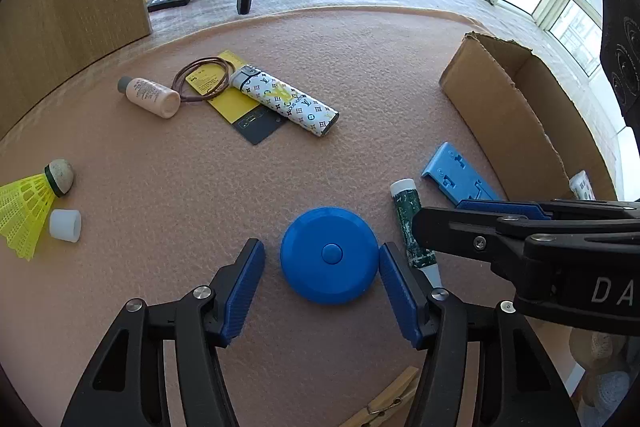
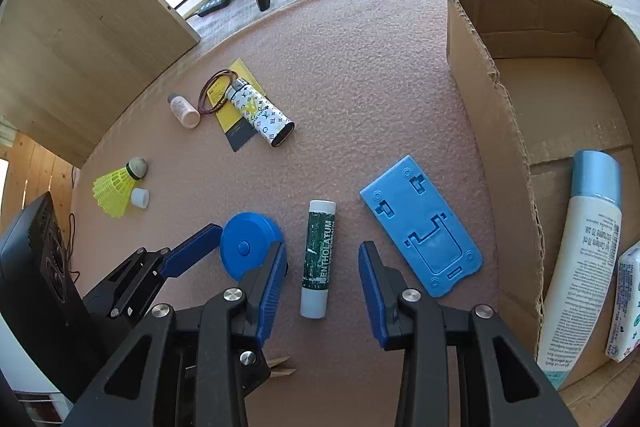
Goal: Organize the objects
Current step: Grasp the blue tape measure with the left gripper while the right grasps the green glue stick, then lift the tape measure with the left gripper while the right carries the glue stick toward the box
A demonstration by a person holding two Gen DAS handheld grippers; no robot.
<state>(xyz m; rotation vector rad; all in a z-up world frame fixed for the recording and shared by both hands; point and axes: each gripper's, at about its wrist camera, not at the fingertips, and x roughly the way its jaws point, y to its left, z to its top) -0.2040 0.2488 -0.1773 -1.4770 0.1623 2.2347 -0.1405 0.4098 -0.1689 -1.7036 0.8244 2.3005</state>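
Both tools were down over the pinkish foam-covered counter (image 2: 360, 75). Left tool (image 1: 322, 277) stood released w/ its blue pads either side of the round blue plastic disc w/ centre button (image 1: 329, 255), lower centre of left view; right pad looked at or nearly at the disc's edge, left pad clear of it, so no grip yet. Right tool (image 2: 322, 281) was likewise released, straddling the green-and-white lip-balm stick (image 2: 318, 259) in lower centre of right view, gaps showing on both sides. Brown cardboard box (image 2: 492, 99) at right edge of that view already held a white lotion bottle w/ pale blue cap (image 2: 580, 259) and a small white printed packet (image 2: 628, 303), so sorting looked partly done. Left on the counter: blue plastic phone stand (image 2: 420, 227) just beside the box, patterned white lighter (image 2: 262, 117) lying on a yellow-black card (image 2: 236, 131) w/ brown hair ties (image 2: 212, 95), small peach bottle (image 2: 184, 111), yellow shuttlecock (image 2: 118, 189), white cap (image 2: 140, 197) and a wooden clothespin (image 1: 384, 403) at bottom. Judged well under halfway; disc and balm stick seemed next in line.
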